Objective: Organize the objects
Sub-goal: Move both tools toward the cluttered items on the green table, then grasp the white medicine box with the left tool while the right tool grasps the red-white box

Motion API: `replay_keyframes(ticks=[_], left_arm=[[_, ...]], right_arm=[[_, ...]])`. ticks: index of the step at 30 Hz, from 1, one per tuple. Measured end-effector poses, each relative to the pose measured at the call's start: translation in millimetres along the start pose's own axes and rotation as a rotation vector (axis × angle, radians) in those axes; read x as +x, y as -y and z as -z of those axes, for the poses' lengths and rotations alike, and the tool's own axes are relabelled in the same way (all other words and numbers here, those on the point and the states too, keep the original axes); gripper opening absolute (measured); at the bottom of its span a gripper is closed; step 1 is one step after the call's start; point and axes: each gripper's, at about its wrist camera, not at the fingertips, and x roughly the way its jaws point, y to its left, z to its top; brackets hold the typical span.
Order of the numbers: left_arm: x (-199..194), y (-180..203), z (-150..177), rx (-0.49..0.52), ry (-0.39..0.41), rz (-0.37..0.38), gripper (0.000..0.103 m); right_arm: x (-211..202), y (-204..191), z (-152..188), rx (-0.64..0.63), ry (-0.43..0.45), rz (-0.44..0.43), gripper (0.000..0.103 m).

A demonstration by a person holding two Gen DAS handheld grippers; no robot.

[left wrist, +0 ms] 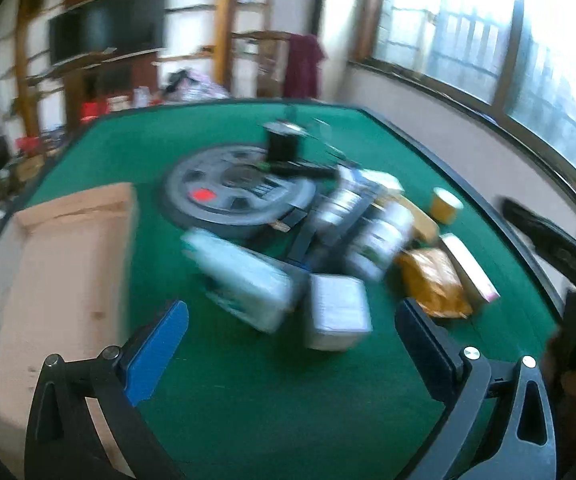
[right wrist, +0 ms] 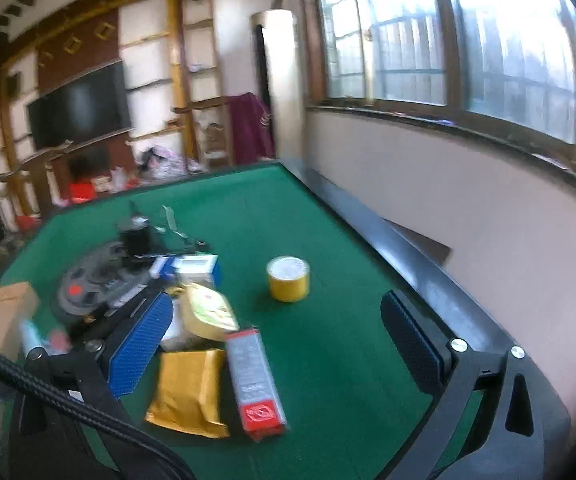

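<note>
Green felt table [left wrist: 216, 400] beneath both tongs, left tongs [left wrist: 292, 344] and right tongs [right wrist: 276, 344] wide apart, empty.

The counter [right wrist: 328, 340] wears matt green felt-like cloth inside a glossy dark rim. At nine o'clock the cardboard box [left wrist: 68, 272] looks dull brown paper. The gold pouch [right wrist: 188, 392] at six o'clock shines like crinkled foil. The right gripper's fingers [right wrist: 140, 344] carry ribbed blue pads on black plastic, metal screws gleaming.

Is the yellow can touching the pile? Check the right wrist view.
No, the yellow can stands alone on the green table, with bare felt between it and the pile's yellow pouch.
</note>
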Motion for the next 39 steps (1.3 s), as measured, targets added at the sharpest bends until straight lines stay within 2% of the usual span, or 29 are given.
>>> replay_keyframes(ticks=[1, 3, 6, 8, 12, 15, 24, 29, 31, 32, 39], left_arm=[[0, 9, 3, 0.023, -0.012, 0.035, 0.098], [2, 23, 5, 0.061, -0.035, 0.078, 0.087], [10, 34, 9, 0.089, -0.074, 0.096, 0.076], [15, 34, 7, 0.079, -0.094, 0.092, 0.072], [27, 33, 5, 0.039, -0.136, 0.087, 0.058], [35, 36, 4, 0.047, -0.143, 0.073, 0.051], [56, 42, 2, 0.049, -0.178, 0.021, 0.049], [60, 36, -1, 0.007, -0.161, 0.014, 0.049], [59, 34, 0, -0.005, -0.15, 0.014, 0.045], [58, 33, 0, -0.01, -0.146, 0.016, 0.03], [31, 17, 0, -0.105, -0.111, 0.105, 0.03]], right_arm=[[10, -1, -1, -0.008, -0.056, -0.01, 0.103], [32, 0, 0, -0.004, -0.125, -0.005, 0.103], [38, 11, 5, 0.036, -0.138, -0.005, 0.103], [39, 15, 8, 0.054, -0.131, -0.007, 0.103], [37, 15, 11, 0.054, -0.128, -0.023, 0.103], [36, 19, 12, 0.057, -0.143, -0.031, 0.103], [38, 25, 15, 0.088, -0.169, -0.042, 0.103], [36, 19, 16, 0.055, -0.166, -0.034, 0.103], [34, 17, 16, 0.04, -0.164, -0.028, 0.103], [33, 16, 16, 0.035, -0.162, -0.025, 0.103], [35, 21, 17, 0.043, -0.181, -0.031, 0.103]])
